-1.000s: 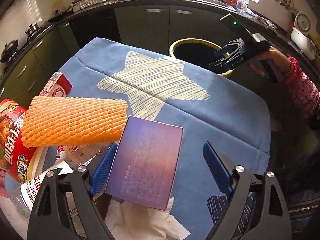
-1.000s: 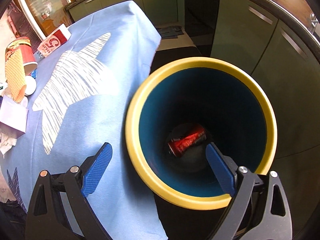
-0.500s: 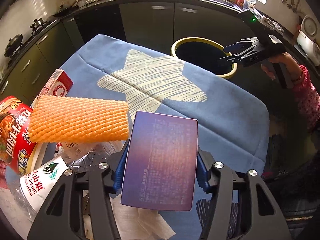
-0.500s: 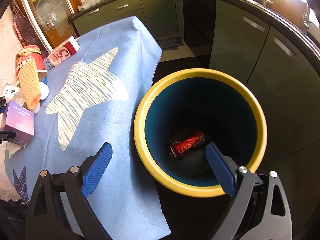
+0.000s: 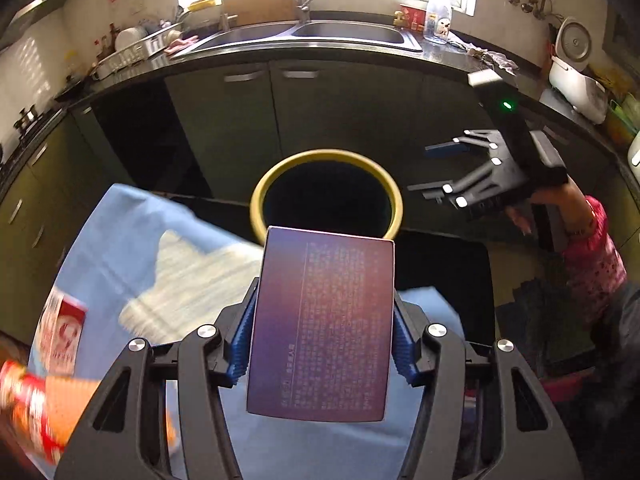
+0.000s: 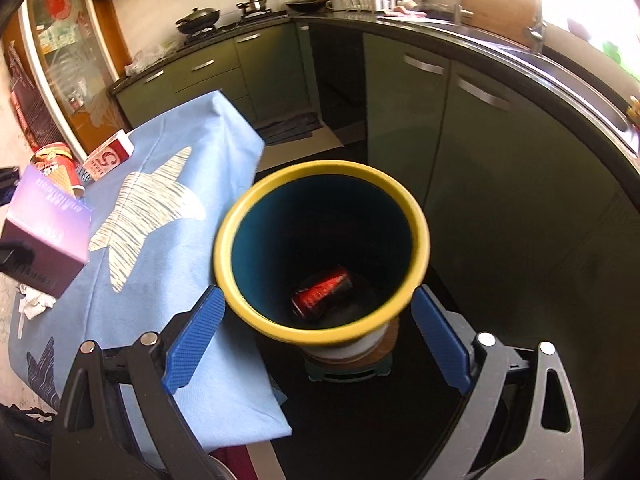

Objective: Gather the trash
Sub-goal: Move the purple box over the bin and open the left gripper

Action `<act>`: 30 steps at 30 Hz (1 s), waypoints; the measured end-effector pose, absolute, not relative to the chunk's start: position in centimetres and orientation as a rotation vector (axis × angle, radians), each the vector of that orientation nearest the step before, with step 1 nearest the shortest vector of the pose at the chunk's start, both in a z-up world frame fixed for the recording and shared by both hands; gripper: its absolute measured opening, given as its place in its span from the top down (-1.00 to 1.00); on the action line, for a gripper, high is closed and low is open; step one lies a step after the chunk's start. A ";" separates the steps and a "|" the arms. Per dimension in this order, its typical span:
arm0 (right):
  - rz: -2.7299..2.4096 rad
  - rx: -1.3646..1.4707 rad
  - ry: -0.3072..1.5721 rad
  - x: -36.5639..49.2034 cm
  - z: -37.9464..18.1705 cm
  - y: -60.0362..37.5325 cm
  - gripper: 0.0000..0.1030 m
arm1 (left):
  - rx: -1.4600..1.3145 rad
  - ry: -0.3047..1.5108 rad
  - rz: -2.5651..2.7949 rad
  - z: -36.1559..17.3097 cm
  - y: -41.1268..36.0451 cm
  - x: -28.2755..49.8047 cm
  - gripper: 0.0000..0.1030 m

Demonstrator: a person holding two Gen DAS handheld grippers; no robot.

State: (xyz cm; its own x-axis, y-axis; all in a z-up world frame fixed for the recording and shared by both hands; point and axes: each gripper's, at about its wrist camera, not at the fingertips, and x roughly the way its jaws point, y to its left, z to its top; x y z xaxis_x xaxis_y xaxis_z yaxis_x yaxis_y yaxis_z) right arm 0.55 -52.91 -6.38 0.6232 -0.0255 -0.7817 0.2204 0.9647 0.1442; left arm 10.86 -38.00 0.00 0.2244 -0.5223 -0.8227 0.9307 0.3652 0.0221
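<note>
My left gripper [image 5: 322, 336] is shut on a purple box [image 5: 322, 320], its blue pads pressing both long sides, and holds it in the air above the table's far edge. The same purple box [image 6: 46, 228] shows at the left of the right wrist view. Just beyond stands the yellow-rimmed bin [image 5: 326, 192], dark inside. My right gripper [image 6: 316, 336] is open with nothing between its fingers, hovering over the near side of the bin [image 6: 320, 248]. A red can [image 6: 322, 292] lies at the bin's bottom. The right gripper [image 5: 452, 172] also appears right of the bin, held by a hand.
A blue cloth with a pale star [image 6: 144, 216] covers the table. A red and white carton [image 6: 108, 156], a red cup [image 6: 54, 160], an orange foam net [image 5: 64, 404] and crumpled paper [image 6: 34, 302] lie on it. Dark kitchen cabinets [image 5: 280, 112] and a sink [image 5: 304, 34] stand behind the bin.
My left gripper closed on the purple box, lifted it off the table and carried it toward the bin. The right gripper drew back and rose, still open.
</note>
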 end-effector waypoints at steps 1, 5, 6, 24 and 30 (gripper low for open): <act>-0.153 0.249 0.888 0.1 -6.6 -53.5 -0.74 | 0.595 0.836 -1.095 -0.3 -39.7 11.3 -0.08; -0.187 0.283 0.893 -1.3 -7.4 -55.0 -0.74 | 0.611 0.865 -1.102 -2.6 -45.8 13.5 -0.05; -0.193 0.291 0.895 -1.6 -7.7 -55.3 -0.74 | 0.616 0.871 -1.098 -3.3 -46.9 13.9 -0.05; -0.199 0.324 0.915 -2.0 -9.3 -55.9 -0.74 | 0.589 0.830 -1.011 -5.2 -50.0 16.0 -0.59; -0.167 0.296 0.911 -1.0 -8.8 -53.9 -0.74 | 0.454 0.700 -0.929 -0.3 -39.8 13.1 -0.76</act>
